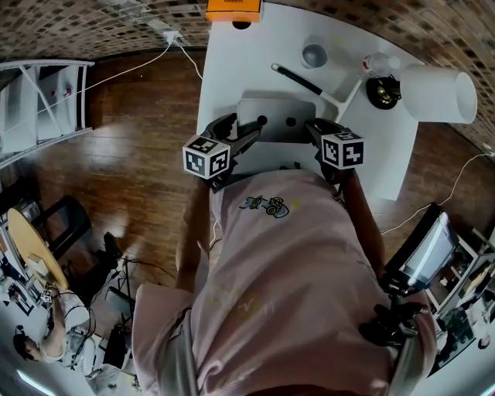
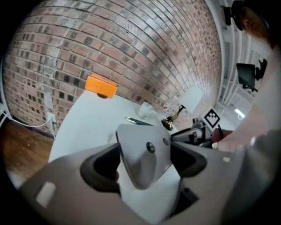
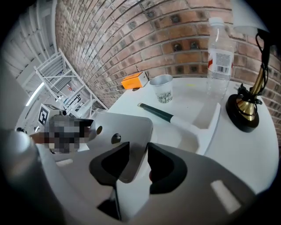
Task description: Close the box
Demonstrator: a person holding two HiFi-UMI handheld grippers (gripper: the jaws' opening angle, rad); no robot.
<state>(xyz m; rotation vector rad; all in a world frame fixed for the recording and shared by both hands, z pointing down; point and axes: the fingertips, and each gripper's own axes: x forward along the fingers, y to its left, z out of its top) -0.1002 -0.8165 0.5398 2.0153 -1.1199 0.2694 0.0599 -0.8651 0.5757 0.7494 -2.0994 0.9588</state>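
A grey box lid [image 1: 276,120] with two round studs stands near the front edge of the white table [image 1: 232,69], between both grippers. My left gripper [image 1: 246,136] is at its left side. In the left gripper view the lid [image 2: 142,149] lies between the wide-spread jaws of that gripper [image 2: 142,166], which do not clearly press on it. My right gripper [image 1: 313,131] is at the lid's right side. In the right gripper view its narrow jaws [image 3: 138,160] pinch a corner of the lid [image 3: 118,129]. The box body under the lid is hidden.
Behind the lid lie a dark-handled tool [image 1: 298,80] and a white tray [image 3: 206,118]. A metal cup [image 3: 161,88], a clear bottle [image 3: 218,57], a brass lamp base [image 3: 243,110] with a white shade [image 1: 437,94] and an orange box [image 1: 232,9] stand further back.
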